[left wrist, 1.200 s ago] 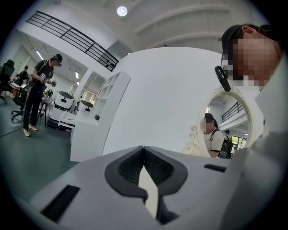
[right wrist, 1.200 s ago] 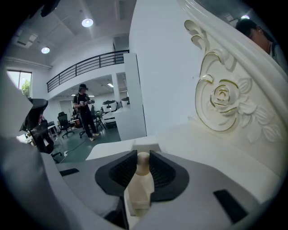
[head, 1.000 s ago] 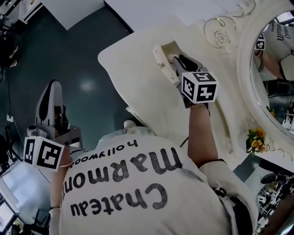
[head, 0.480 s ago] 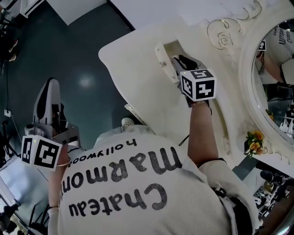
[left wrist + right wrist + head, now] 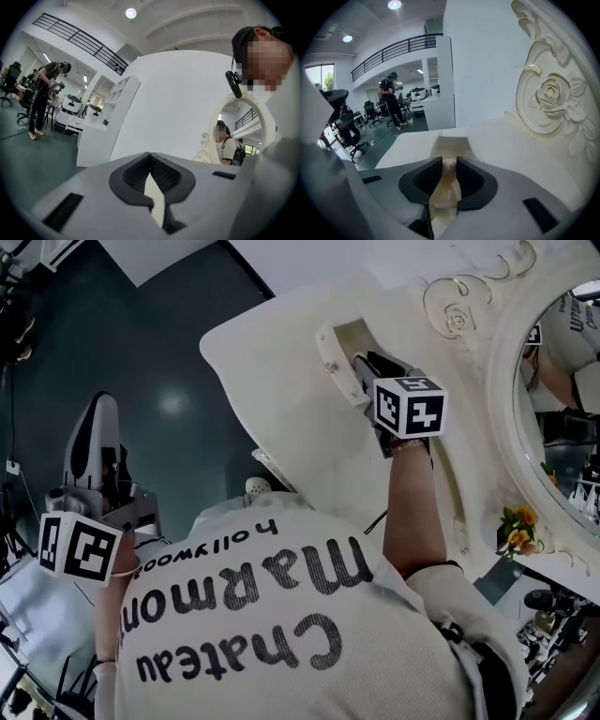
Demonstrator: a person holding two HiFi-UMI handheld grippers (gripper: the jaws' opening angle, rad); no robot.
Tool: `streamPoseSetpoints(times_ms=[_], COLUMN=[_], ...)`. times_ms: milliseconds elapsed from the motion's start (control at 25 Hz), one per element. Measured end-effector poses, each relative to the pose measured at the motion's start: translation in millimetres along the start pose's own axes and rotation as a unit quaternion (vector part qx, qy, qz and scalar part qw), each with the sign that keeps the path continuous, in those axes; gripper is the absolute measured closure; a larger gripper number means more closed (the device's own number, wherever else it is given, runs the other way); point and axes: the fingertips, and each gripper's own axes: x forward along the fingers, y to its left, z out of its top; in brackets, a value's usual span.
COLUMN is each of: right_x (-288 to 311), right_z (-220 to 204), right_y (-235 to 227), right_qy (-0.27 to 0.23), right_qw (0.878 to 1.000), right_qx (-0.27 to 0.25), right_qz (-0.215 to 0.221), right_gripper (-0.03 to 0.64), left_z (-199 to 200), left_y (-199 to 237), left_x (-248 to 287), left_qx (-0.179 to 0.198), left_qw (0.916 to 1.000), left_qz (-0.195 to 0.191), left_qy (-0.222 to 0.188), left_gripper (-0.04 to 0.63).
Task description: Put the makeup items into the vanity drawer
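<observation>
Left gripper [image 5: 150, 158]: near left, off the vanity, jaws together, nothing in them. Right gripper [image 5: 449, 161]: farther in, over the open drawer [image 5: 330, 351]. Its jaws have just been opening with a pale item [image 5: 446, 190] between them, and the pads look to touch it on both sides. Risk: the drawer recess lies mostly beyond the tips, so letting go here could tip the item onto the rim or the top [image 5: 281, 409]. The part of the drawer that shows looks bare. The gripper hides the rest.

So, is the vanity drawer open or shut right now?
Open: the drawer stands pulled out from the vanity, its hollow inside showing in the head view.
</observation>
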Motion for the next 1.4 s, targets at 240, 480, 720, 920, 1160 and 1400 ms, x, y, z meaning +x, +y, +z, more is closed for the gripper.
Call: streamPoseSetpoints(times_ms=[240,480,720,920,1160,1400], right_x=[0.5,1.8,1.6,2.1,1.0,0.8], right_z=[-4.1,-7.5,-7.7,-7.6,-7.5,-7.1], right_y=[-5.0,-8.0,-8.0,-7.5,-7.5,-6.9], right_qy=[0.010,0.018,0.017,0.016,0.015,0.015], right_qw=[1.000,1.000,1.000,1.000,1.000,1.000], right_qx=[0.001,-0.008,-0.006,-0.004,-0.003,-0.001], right_qz=[-0.013,-0.021,-0.020,-0.016,-0.013,-0.014], right_gripper=[0.502,0.499,0.499,0.497,0.497,0.494], left_z=[1.7,0.5,1.6,-1.4,-0.3,0.1], left_y=[-0.3,-0.9,-3.0,-0.3,-0.2,1.5], left_x=[-2.8,-4.0,-5.6,-7.4,-8.9,-8.4], left_qx=[0.000,-0.004,-0.007,-0.007,-0.009,-0.011], left_qw=[1.0000,1.0000,0.9999,0.9999,0.9999,0.9999], left_qz=[0.002,0.004,0.004,0.008,0.008,0.008], left_qy=[-0.002,-0.002,-0.007,-0.003,-0.004,-0.004], left_gripper=[0.586,0.586,0.586,0.586,0.586,0.586])
